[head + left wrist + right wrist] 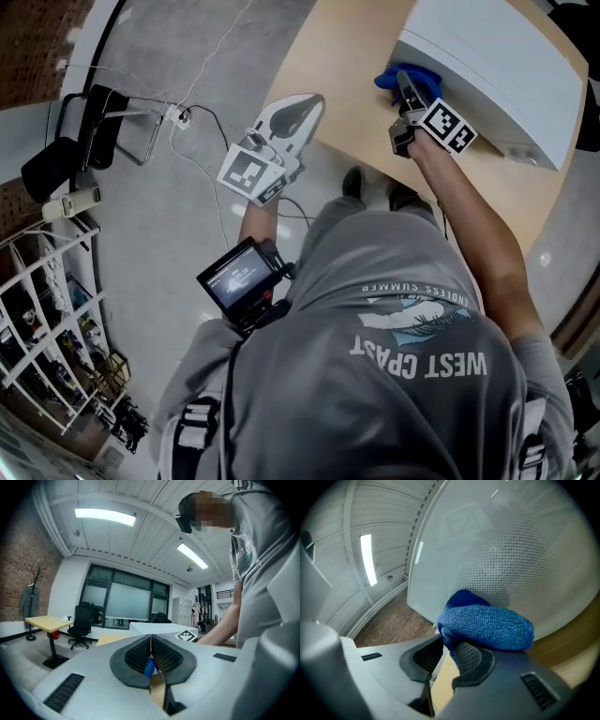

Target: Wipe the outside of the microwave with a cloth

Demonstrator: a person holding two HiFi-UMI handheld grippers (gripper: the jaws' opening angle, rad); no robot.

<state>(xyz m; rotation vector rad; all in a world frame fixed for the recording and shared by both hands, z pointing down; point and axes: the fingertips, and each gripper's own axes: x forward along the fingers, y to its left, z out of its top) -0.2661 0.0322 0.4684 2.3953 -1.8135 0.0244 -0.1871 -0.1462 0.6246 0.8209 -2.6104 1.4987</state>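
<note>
The white microwave (506,56) stands on a light wooden table (337,56). My right gripper (405,89) is shut on a blue cloth (408,77) at the microwave's near left side. In the right gripper view the bunched cloth (487,623) is clamped in my right gripper (447,651) and pressed against the microwave's perforated white wall (511,550). My left gripper (309,105) hovers by the table's left edge, apart from the microwave. Its jaws are shut in the left gripper view (151,644), with only a sliver of blue showing in the slit below them.
Left of the table on the grey floor are a black chair (84,131) and a white cable (202,150). A white wire rack (47,319) stands at the lower left. The left gripper view shows a far desk (47,623) and an office chair (82,620).
</note>
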